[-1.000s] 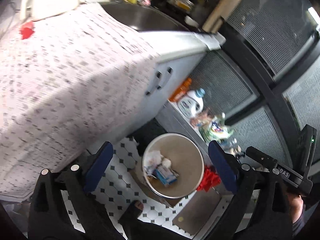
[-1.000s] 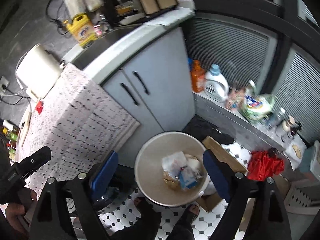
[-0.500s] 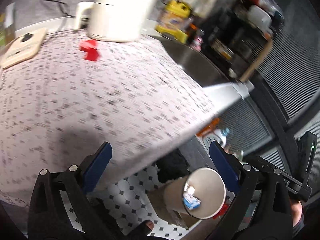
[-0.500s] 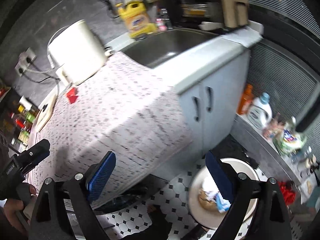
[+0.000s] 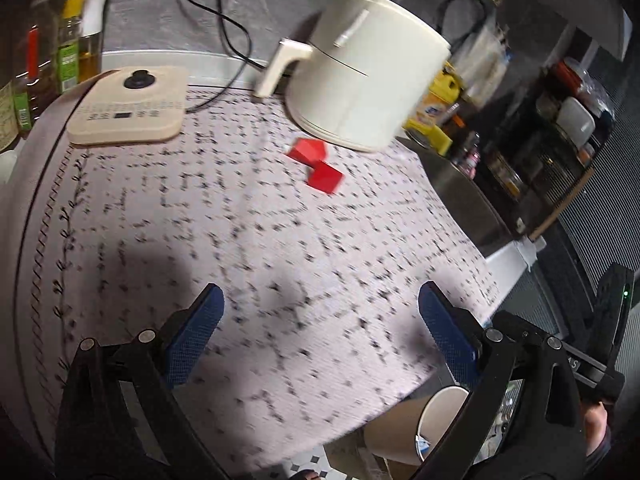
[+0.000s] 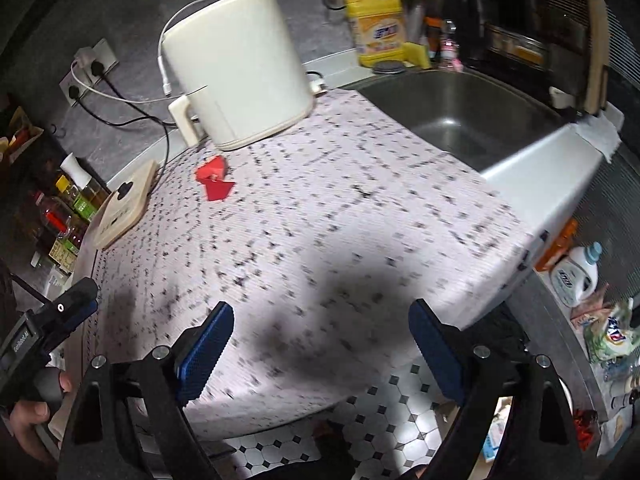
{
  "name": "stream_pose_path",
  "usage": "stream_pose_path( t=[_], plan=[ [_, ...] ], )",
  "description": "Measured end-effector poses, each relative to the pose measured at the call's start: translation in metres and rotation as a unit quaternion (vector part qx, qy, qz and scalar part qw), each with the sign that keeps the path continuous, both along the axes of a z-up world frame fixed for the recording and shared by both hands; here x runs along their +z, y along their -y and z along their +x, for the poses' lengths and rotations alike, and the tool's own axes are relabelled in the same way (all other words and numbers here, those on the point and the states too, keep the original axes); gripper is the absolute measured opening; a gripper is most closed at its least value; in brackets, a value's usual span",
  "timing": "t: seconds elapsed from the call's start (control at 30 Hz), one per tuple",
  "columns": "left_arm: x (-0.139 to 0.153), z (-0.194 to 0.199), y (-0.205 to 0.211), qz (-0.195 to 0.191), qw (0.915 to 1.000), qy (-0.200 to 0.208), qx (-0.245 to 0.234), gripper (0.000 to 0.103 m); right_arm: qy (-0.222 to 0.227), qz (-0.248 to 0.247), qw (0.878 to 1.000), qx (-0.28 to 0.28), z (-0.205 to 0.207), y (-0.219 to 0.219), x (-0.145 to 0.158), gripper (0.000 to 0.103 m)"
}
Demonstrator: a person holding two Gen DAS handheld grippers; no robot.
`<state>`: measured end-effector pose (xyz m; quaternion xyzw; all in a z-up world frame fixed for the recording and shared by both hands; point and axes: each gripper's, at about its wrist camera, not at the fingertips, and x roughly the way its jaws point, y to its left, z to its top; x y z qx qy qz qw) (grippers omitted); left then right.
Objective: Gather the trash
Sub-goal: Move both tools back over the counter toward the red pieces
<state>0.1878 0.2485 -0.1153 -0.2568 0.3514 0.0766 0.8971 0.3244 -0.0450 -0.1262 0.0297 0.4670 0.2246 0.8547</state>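
A piece of red folded paper trash (image 5: 316,163) lies on the patterned tablecloth (image 5: 240,240), just in front of the cream air fryer (image 5: 360,76); it also shows in the right wrist view (image 6: 214,180). My left gripper (image 5: 320,336) is open and empty, above the near part of the cloth. My right gripper (image 6: 320,344) is open and empty, above the cloth's front edge. The beige trash bin (image 5: 424,432) stands on the floor below the table edge, partly hidden by my left gripper's right finger.
A cream scale-like pad (image 5: 128,110) lies at the cloth's far left beside oil bottles (image 5: 68,52). A steel sink (image 6: 468,120) is to the right, with a yellow detergent jug (image 6: 376,28) behind. Detergent bottles (image 6: 576,276) stand on a low ledge over the tiled floor (image 6: 400,420).
Both grippers swung up from over the trash bin on the floor to face the tabletop. The red paper and air fryer came into full view; the bin slid to the lower edge.
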Motion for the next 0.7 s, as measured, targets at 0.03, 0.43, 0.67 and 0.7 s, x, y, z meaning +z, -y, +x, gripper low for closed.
stream_pose_path(
  t=[0.03,0.43,0.67,0.7],
  plan=[
    [-0.001,0.001,-0.01,-0.001,1.0,0.001,0.004,0.097,0.0,0.0,1.0,0.003,0.002,-0.008,0.0,0.085],
    [-0.007,0.01,-0.08,-0.007,0.9999,0.006,0.008,0.097,-0.011,-0.004,1.0,0.026,0.021,-0.096,0.002,0.073],
    [-0.011,0.012,-0.096,-0.015,0.9995,0.008,0.025,0.097,-0.017,-0.009,0.999,0.046,0.032,-0.121,0.002,0.071],
    [-0.012,0.012,-0.098,-0.016,0.9994,0.006,0.028,0.097,-0.019,-0.008,0.999,0.05,0.035,-0.125,0.001,0.071]
  ],
)
